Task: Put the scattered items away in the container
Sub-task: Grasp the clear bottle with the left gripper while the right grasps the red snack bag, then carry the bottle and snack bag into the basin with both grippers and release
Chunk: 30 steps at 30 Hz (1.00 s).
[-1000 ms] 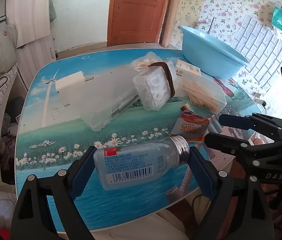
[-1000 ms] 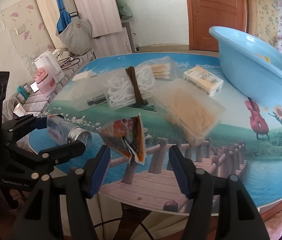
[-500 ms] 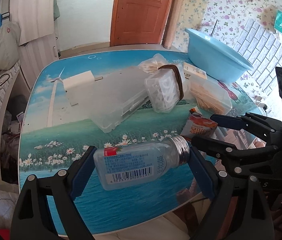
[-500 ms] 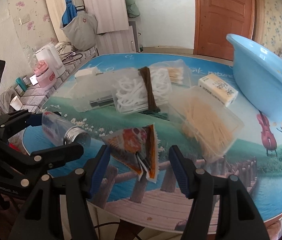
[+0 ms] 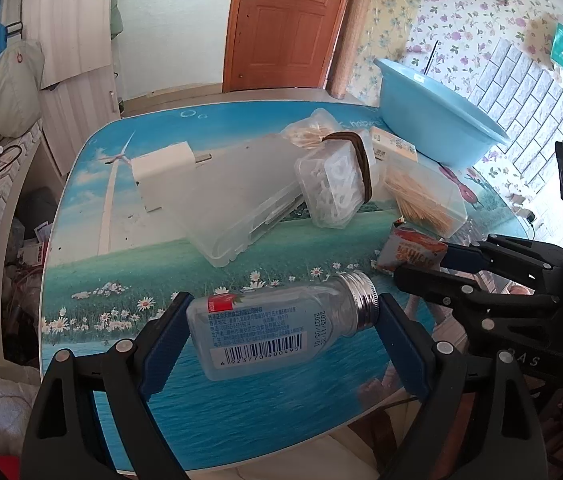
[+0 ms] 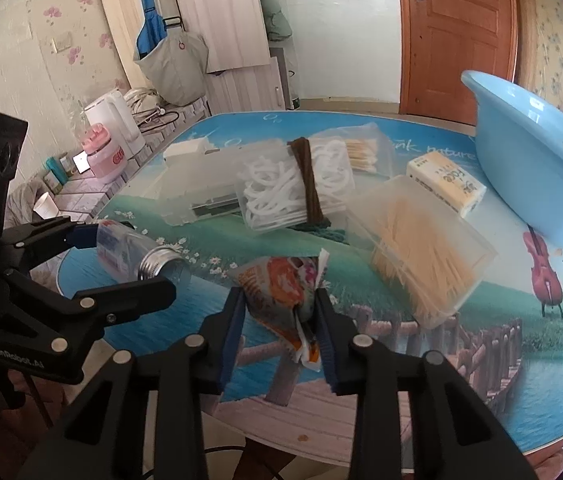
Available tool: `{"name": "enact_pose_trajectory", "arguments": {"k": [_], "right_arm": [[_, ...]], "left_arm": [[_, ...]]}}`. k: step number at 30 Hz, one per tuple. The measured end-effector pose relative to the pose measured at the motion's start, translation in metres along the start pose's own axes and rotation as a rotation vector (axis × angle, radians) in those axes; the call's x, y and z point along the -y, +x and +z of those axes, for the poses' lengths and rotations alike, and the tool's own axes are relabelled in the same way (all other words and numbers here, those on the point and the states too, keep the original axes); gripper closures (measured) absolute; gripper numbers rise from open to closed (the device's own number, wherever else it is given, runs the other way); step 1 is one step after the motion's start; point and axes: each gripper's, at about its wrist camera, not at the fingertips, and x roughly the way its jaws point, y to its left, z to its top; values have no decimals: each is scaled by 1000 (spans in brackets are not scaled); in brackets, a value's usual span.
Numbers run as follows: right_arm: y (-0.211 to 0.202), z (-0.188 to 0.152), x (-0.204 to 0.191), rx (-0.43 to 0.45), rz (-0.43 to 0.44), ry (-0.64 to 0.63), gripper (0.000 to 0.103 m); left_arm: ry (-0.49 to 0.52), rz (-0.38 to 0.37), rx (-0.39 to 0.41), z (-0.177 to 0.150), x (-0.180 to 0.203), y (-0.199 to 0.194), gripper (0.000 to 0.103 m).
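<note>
My left gripper point(image 5: 283, 320) is shut on a clear plastic bottle point(image 5: 265, 332) with a silver screw cap, held lengthwise just above the table's near edge. My right gripper point(image 6: 279, 312) is shut on an orange snack packet point(image 6: 277, 280), pinched at its near end and low over the table. The packet point(image 5: 405, 250) also shows in the left wrist view between the right gripper's point(image 5: 421, 266) blue pads. The bottle point(image 6: 121, 248) appears at the left of the right wrist view. A light blue basin point(image 6: 529, 168) stands at the table's far right, tilted against the wall.
Between the grippers and the basin point(image 5: 433, 120) lie a clear box of toothpicks point(image 6: 421, 256), a box of white picks with a brown band point(image 6: 293, 188), a long translucent case point(image 5: 221, 196) with a white charger point(image 5: 161, 172), and a tissue pack point(image 6: 445, 184).
My right gripper has moved forward over the snack packet and shut on it. The left gripper keeps hold of the bottle and has drifted slightly.
</note>
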Motion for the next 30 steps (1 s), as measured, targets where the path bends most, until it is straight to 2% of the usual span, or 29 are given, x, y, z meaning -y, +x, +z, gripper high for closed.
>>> {"name": "enact_pose_trajectory", "arguments": {"k": [14, 30], "right_arm": [[-35, 5, 10, 97, -10, 34, 73], [-89, 14, 67, 255, -77, 120, 73]], "left_arm": [[21, -19, 21, 15, 17, -8, 13], [129, -59, 49, 62, 76, 0, 13]]}}
